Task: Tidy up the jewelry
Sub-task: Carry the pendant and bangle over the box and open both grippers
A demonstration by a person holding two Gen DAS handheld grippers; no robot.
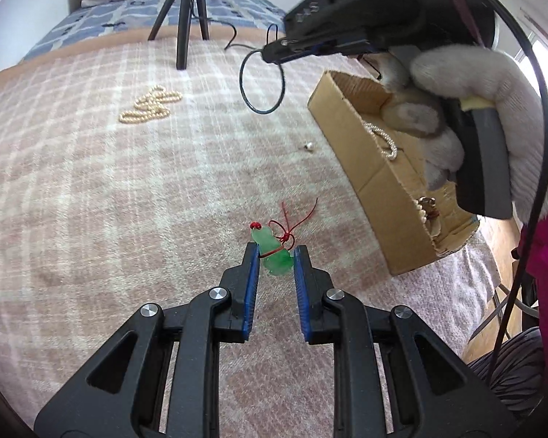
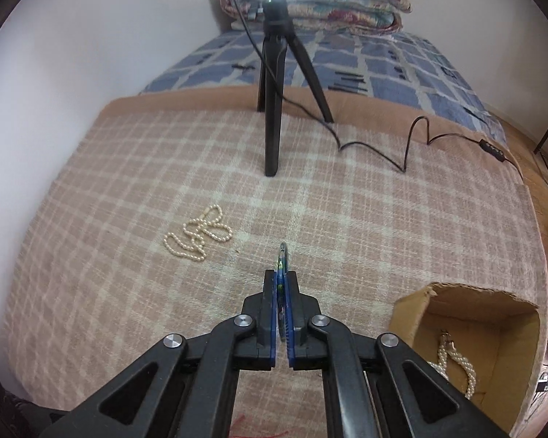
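Two grippers above a plaid blanket (image 2: 347, 200): left gripper (image 1: 276, 255) clenched on a green pendant (image 1: 274, 255) with red cord, right gripper (image 2: 281, 281) clamped on a dark bangle (image 1: 262, 82), both items clear of the blanket. Pearl necklace (image 2: 199, 233) loose on the blanket. Cardboard box (image 1: 369, 182) at right holds more pearls (image 1: 383, 142).

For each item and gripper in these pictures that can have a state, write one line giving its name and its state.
left gripper: shut on green pendant.
right gripper: shut on dark bangle, lifted.
cardboard box: open, pearls inside.
pearl necklace: loose on blanket.
small bead: loose beside box.
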